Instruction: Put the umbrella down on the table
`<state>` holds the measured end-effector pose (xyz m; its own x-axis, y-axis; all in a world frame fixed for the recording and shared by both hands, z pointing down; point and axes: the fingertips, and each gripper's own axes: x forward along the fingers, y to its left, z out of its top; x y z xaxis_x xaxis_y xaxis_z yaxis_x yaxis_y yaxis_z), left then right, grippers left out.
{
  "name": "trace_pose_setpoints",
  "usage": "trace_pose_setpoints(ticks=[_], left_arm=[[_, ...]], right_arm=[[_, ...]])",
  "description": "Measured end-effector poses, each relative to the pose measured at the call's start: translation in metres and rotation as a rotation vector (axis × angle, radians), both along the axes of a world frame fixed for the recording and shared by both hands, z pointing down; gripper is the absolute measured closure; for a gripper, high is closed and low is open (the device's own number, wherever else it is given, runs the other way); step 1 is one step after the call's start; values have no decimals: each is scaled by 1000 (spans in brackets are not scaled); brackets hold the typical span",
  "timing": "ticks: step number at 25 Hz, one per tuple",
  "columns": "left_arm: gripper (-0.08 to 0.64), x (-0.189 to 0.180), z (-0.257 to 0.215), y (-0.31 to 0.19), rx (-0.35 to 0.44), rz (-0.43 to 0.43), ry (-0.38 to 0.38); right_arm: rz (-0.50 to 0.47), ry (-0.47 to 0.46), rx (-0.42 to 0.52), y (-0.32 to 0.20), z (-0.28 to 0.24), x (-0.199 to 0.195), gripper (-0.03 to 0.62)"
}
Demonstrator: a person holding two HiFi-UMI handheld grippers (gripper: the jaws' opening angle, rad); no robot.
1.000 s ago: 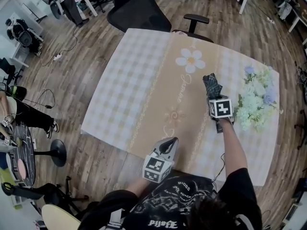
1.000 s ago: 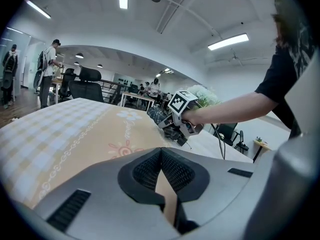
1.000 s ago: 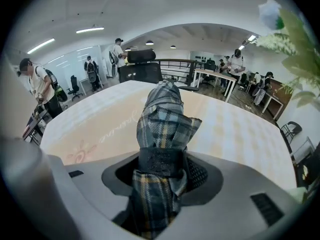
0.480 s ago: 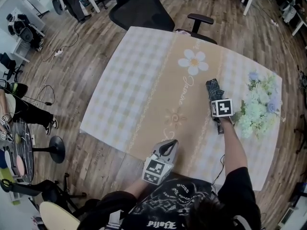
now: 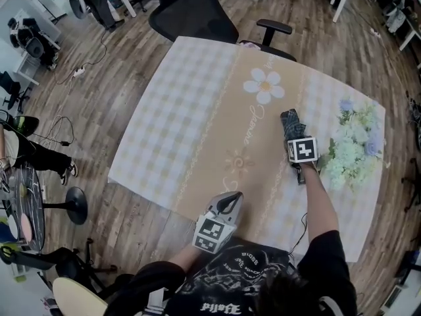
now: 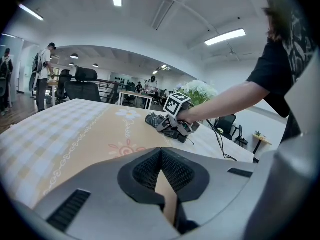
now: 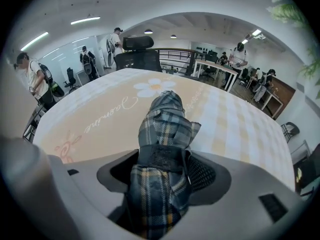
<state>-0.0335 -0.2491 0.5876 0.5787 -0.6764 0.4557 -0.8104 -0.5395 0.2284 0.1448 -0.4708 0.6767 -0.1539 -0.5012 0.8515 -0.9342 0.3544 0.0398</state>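
Observation:
A folded dark plaid umbrella (image 5: 290, 121) lies on the table (image 5: 197, 110), right of the beige middle strip and below the printed daisy. My right gripper (image 5: 293, 134) points steeply down over its near end. In the right gripper view the umbrella (image 7: 165, 124) runs between the jaws of that gripper (image 7: 162, 170), which are opening, with a dark gap beside the left pad. My left gripper (image 5: 230, 199) hovers at the table's near edge. Its jaws (image 6: 162, 181) are shut with nothing in them. From there I see the right gripper (image 6: 172, 126) on the umbrella (image 6: 154, 119).
A bunch of white and pale blue flowers (image 5: 352, 143) lies just right of the right gripper. A black office chair (image 5: 191, 12) stands at the table's far side. Desks, chairs and people stand further off around the room.
The right gripper has come down slightly with the umbrella onto the cloth. The left gripper has stayed where it was.

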Motion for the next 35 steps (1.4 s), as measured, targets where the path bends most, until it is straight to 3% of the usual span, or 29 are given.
trace_pose_setpoints(ticks=[5, 15, 23, 31, 35], left_arm=[[540, -4, -5, 2, 3, -19, 12], [540, -7, -16, 11, 41, -21, 45], [540, -6, -26, 25, 84, -23, 56], [540, -3, -36, 43, 118, -5, 67], [540, -2, -38, 49, 128, 9, 69]], right_arm=[[-12, -13, 145, -6, -30, -7, 194], [-109, -113, 350, 33, -105, -49, 198], [-198, -226, 444, 110, -144, -77, 204], [-109, -319, 537, 183, -164, -68, 219], [-40, -375, 542, 216, -158, -56, 227]])
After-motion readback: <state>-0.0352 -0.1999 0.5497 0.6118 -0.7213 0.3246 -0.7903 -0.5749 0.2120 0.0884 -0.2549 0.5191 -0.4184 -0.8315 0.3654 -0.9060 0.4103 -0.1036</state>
